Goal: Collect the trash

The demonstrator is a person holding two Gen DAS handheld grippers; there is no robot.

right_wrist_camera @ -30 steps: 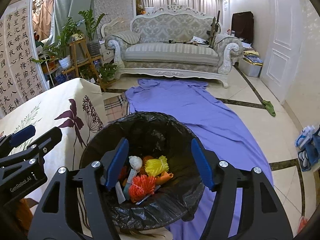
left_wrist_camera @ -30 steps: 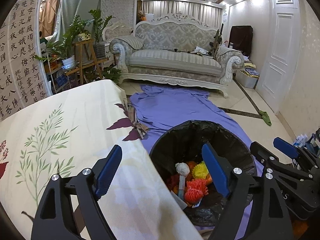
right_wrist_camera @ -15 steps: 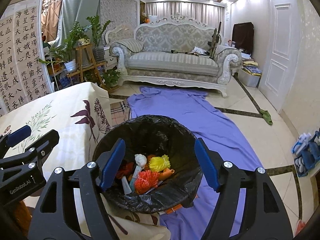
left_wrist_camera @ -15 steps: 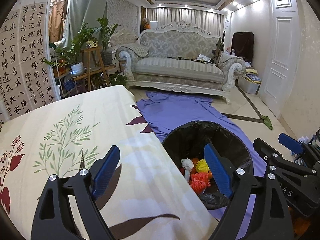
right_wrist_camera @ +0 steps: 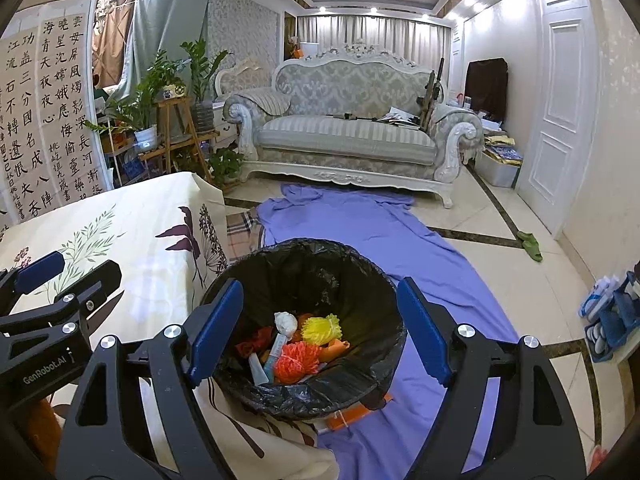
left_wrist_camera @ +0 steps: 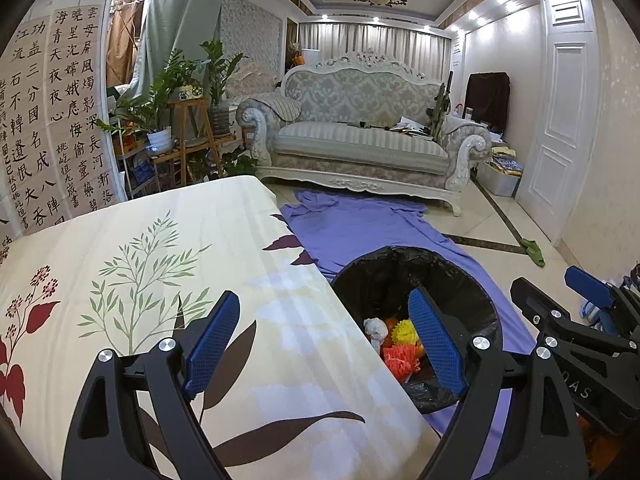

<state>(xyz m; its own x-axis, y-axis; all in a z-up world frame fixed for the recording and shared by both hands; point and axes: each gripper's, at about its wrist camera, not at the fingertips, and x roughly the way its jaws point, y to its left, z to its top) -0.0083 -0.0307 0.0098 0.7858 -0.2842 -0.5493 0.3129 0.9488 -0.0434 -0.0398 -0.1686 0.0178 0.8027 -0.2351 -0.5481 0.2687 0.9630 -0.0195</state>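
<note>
A bin lined with a black bag point(right_wrist_camera: 320, 272) stands on the floor beside the table; it also shows in the left wrist view point(left_wrist_camera: 440, 276). In it lie trash pieces: a yellow mesh ball point(right_wrist_camera: 321, 329), an orange mesh ball point(right_wrist_camera: 298, 362), a white crumpled piece point(right_wrist_camera: 285, 322) and a tube point(right_wrist_camera: 274, 354). My right gripper point(right_wrist_camera: 320, 338) is open and empty above the bin. My left gripper point(left_wrist_camera: 324, 344) is open and empty over the table's edge, left of the bin.
The table wears a cream floral cloth point(left_wrist_camera: 140, 264). A purple sheet point(right_wrist_camera: 360, 228) covers the floor up to a sofa point(right_wrist_camera: 348, 136). Plants on a stand point(left_wrist_camera: 176, 120) are at the left. A white door point(left_wrist_camera: 560, 120) is on the right.
Both grippers have risen and drawn back from the bin, so it looks smaller and lower. The left one has shifted further over the table. Both stay open.
</note>
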